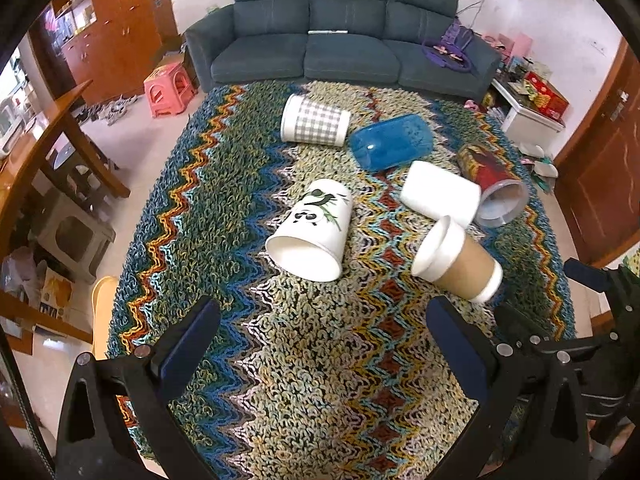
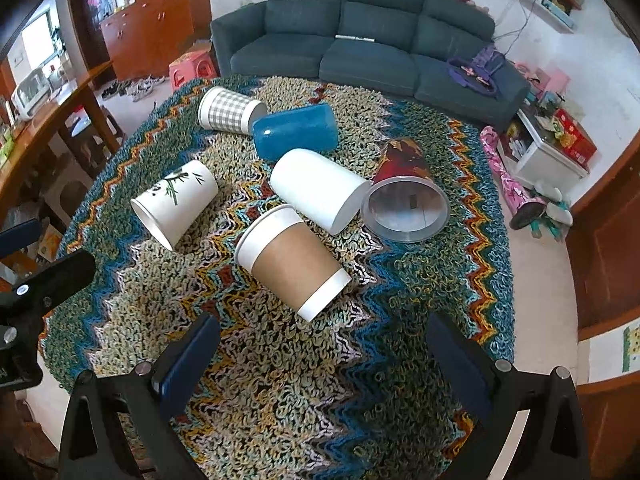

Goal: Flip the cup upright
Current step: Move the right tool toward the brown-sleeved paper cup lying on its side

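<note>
Left gripper (image 1: 322,334) spread wide, nothing between the dark blue pads (image 1: 188,344), hovering over bare weave of the zigzag rug (image 1: 224,184) just short of the panda cup (image 1: 310,230). Right gripper (image 2: 322,346) likewise gaping and holding nothing, pads (image 2: 460,364) apart above the rug (image 2: 280,380), just short of the brown-sleeved cup (image 2: 292,260). Six cups in all, every one lying on its side on the rug. Panda cup white with a bamboo sprig, mouth turned toward the left wrist camera, apart from the others. Brown-sleeved cup with white rim and base, tilted across the weave, its rim touching or just beside the plain white cup (image 1: 440,194). Plain white cup in the middle of the cluster, seen from the right wrist (image 2: 320,190) with its open end next to the wide mouth of the red cup (image 2: 404,200). Red cup (image 1: 490,182) patterned outside, pale inside, mouth toward both cameras. Blue cup (image 1: 390,142) behind the white one, end-on against the checked cup (image 1: 314,120); same pair from the right wrist, blue cup (image 2: 296,132) and grey-checked cup (image 2: 230,110), touching or nearly so. Dark sofa (image 1: 340,32) beyond the rug, pink stool (image 1: 168,88) at its left end.
</note>
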Demonstrator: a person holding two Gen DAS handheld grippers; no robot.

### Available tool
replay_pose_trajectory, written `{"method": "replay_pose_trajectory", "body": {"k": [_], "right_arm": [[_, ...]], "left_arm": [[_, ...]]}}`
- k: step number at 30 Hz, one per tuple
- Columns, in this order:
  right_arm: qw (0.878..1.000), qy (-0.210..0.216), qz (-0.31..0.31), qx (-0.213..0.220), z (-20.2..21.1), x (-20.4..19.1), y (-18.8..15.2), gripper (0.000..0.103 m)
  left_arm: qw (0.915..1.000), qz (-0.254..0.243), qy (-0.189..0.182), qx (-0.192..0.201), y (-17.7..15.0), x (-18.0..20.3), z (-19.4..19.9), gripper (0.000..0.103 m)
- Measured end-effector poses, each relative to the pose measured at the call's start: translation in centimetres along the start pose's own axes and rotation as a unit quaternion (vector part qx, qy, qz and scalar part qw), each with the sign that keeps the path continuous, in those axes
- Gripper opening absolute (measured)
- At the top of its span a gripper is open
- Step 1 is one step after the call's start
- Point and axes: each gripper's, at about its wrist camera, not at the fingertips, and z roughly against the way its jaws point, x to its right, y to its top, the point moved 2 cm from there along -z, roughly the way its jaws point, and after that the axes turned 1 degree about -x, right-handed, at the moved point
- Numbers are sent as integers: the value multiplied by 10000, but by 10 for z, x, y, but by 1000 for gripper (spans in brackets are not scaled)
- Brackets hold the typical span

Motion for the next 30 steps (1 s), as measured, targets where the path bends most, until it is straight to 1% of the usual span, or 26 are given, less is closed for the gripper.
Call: {"method": "replay_pose_trajectory", "body": {"k": [8,15,19,23,27,30], "right_arm": [[9994,-45,320,-88,-22,-6,10,103],[9979,-133,600,-201,-43,-14,17,103],[9965,-164,777,-259,-55,-20,21,103],[9950,-174,925,-329,-66,-25,25,103],[9923,-300,1137,-393,-77,-31,29,103],[9897,-396,1299,-456,-82,-36,31,103]], "left_arm": [[9996,136,88,-248,2,-7,-30,103],[9991,174,245,-288,4,-10,-53,102],[9985,198,291,-412,3,-13,-64,102],[9978,303,280,-521,2,-19,-70,102],[9970,446,220,-598,1,-25,-72,102],[9967,504,232,-585,0,-27,-72,102]]}}
